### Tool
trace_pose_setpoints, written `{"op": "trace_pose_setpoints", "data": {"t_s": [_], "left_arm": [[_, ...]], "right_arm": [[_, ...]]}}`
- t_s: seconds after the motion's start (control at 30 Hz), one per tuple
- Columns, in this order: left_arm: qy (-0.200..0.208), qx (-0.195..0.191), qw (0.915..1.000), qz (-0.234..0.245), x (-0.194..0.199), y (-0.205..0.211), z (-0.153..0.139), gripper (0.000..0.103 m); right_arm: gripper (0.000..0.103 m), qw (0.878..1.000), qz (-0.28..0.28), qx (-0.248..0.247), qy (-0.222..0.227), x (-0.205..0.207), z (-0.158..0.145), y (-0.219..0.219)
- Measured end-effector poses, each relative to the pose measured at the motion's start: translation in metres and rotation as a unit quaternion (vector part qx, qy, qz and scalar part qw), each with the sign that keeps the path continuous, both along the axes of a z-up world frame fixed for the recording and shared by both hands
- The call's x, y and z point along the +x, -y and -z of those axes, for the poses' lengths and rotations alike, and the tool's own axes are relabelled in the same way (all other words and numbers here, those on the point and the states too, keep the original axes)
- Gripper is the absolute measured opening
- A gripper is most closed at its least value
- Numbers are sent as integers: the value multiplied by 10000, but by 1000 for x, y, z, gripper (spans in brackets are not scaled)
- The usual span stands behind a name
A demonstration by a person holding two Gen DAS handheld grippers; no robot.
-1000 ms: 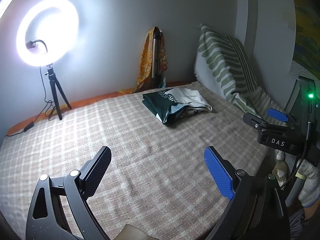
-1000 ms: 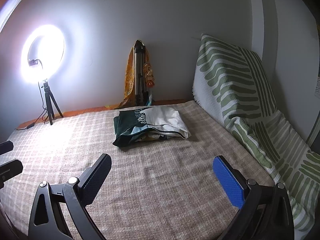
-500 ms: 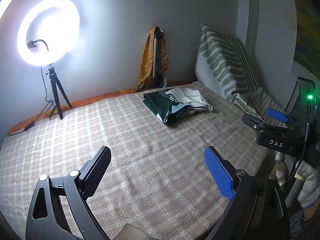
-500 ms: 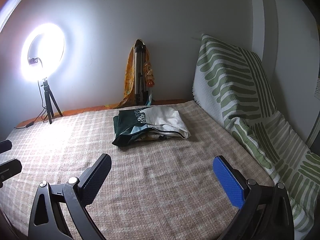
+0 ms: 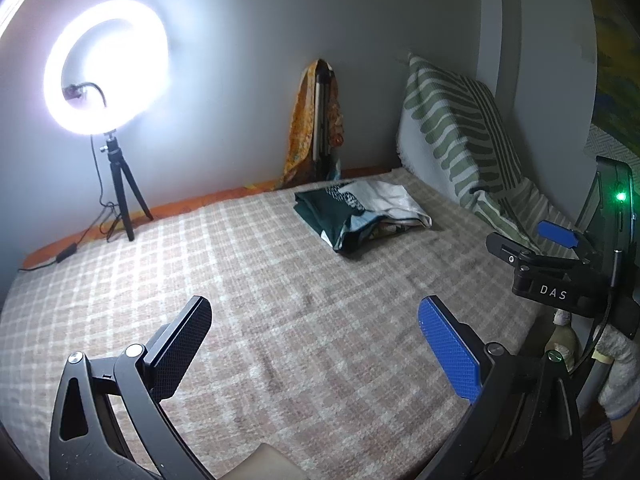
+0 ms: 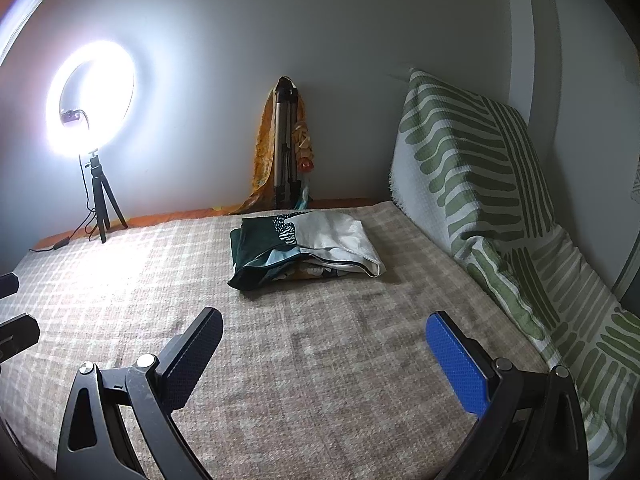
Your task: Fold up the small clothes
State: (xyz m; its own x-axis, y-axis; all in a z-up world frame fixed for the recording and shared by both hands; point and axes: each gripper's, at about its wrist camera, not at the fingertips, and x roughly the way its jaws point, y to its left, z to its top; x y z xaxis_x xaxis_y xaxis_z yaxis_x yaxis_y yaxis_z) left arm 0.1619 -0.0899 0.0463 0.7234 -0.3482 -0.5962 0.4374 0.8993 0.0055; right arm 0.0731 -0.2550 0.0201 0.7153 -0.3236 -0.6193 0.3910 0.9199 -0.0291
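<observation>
A folded garment (image 5: 360, 210) (image 6: 304, 250), dark green and white with a printed patch, lies on the checked blanket (image 5: 260, 280) (image 6: 320, 340) near the back wall. My left gripper (image 5: 316, 320) hovers over the near part of the bed, wide open, with nothing between its black and blue pads. My right gripper (image 6: 326, 334) is held the same way, open and empty, well short of the garment. In the left wrist view the right gripper's body marked DAS (image 5: 556, 280) shows at the right edge.
A lit ring light on a small tripod (image 5: 106, 76) (image 6: 90, 96) stands at the back left, its cable trailing along the bed edge. A folded tripod draped with orange cloth (image 5: 320, 128) (image 6: 286, 144) leans on the wall. A green striped cushion (image 5: 456, 128) (image 6: 472, 168) lines the right side.
</observation>
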Motion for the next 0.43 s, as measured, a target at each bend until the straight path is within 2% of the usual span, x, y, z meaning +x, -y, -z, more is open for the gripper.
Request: {"op": "trace_pose_setpoints", "data": {"t_s": [0.1, 0.43], "left_arm": [[215, -73, 9997, 78, -5, -2, -1, 103], [257, 35, 9996, 130, -8, 4, -1, 103]], "right_arm": [[103, 10000, -12, 14, -12, 0, 0, 0], [103, 9999, -92, 10, -42, 4, 2, 1]]}}
